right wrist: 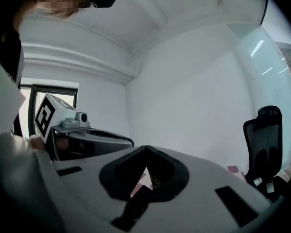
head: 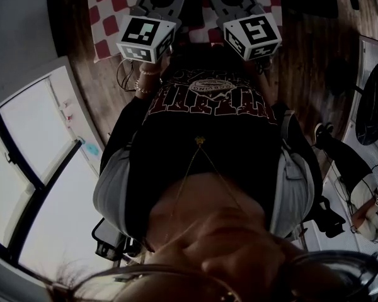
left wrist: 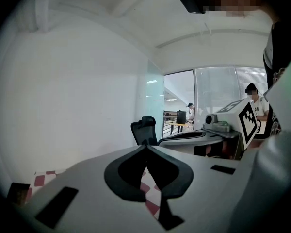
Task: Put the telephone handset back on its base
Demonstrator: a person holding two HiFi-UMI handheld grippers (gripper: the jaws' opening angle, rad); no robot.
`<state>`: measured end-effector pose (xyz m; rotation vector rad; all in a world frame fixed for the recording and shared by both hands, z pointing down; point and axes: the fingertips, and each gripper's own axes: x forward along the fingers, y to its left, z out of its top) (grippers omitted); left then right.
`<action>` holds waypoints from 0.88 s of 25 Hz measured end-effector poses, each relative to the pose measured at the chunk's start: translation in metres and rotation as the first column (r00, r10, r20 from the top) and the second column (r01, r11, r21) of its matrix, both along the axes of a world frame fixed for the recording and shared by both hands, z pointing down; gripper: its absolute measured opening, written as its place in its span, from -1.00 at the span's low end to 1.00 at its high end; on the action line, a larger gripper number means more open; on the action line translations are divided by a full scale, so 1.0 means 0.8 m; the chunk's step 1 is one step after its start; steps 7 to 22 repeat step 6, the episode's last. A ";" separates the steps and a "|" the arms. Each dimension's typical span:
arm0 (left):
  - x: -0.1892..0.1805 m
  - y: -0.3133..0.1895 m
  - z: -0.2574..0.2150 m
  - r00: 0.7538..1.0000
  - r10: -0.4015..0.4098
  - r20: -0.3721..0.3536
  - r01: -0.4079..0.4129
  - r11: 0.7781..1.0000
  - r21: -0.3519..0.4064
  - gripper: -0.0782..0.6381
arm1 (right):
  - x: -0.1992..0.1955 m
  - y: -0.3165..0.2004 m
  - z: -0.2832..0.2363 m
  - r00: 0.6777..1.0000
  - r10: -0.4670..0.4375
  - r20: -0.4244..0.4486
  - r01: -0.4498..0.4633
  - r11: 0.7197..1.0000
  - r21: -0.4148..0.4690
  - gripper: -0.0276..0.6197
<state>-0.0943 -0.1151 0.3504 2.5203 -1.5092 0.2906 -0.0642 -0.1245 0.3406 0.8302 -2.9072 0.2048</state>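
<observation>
fingers closed, empty, on left gripper [left wrist: 146, 146] and right gripper [right wrist: 145, 149]; only head view shows wooden surface [head: 302, 49], upper right.

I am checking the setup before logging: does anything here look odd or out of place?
Nothing looks spilled or damaged. The one oddity: no telephone shows in any view. The left gripper and right gripper, jaws together and empty, are held side by side near a checkered cloth.
</observation>
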 end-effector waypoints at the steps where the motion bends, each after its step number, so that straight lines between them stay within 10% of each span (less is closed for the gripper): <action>1: 0.001 0.000 0.001 1.000 0.002 -0.002 -0.002 1.000 -0.001 -0.76 | 0.000 0.000 0.001 1.000 -0.002 -0.004 0.002 1.000 0.001 -0.86; 22: 0.000 0.000 -0.005 1.000 0.000 0.003 0.000 1.000 0.022 -0.76 | -0.004 0.003 0.001 1.000 -0.004 -0.013 0.005 1.000 0.007 -0.86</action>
